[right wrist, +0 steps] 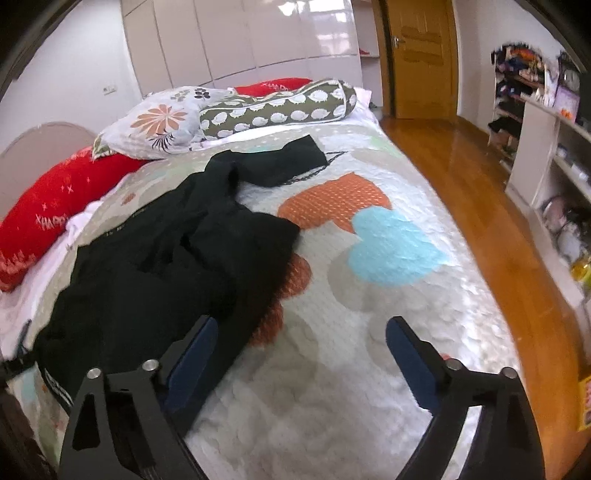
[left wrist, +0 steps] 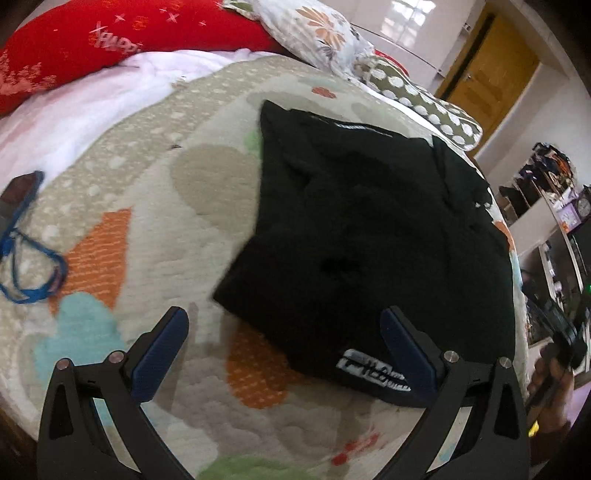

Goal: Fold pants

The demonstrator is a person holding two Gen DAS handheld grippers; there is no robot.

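Pants [left wrist: 369,236], black and rumpled, are lying in a partly folded heap on the patterned quilt [left wrist: 155,229] of the bed, and everything here is placed against that heap. In the left wrist view a white printed label [left wrist: 373,369] is showing at the near edge of the pants, just inside the right-hand finger. The left gripper [left wrist: 284,350] is hovering above that near edge with its jaws standing wide apart, gripping nothing; one blue pad [left wrist: 162,354] is sitting over bare quilt beside the pants, the other over the dark cloth. A blue cord [left wrist: 33,266] is lying on the quilt well away from the pants, off to the side. Beyond the pants, a red cushion [left wrist: 74,48] and a floral pillow [left wrist: 310,33] are resting at the head of the bed.

In the right wrist view the right gripper [right wrist: 301,354] is hanging beside the pants, its jaws wide and empty, with one pad [right wrist: 192,365] overlapping the edge of the cloth and the other over plain quilt. A dotted bolster [right wrist: 280,107] is lying past the far end of the pants, and a wooden door [right wrist: 421,55] is standing farther beyond it.
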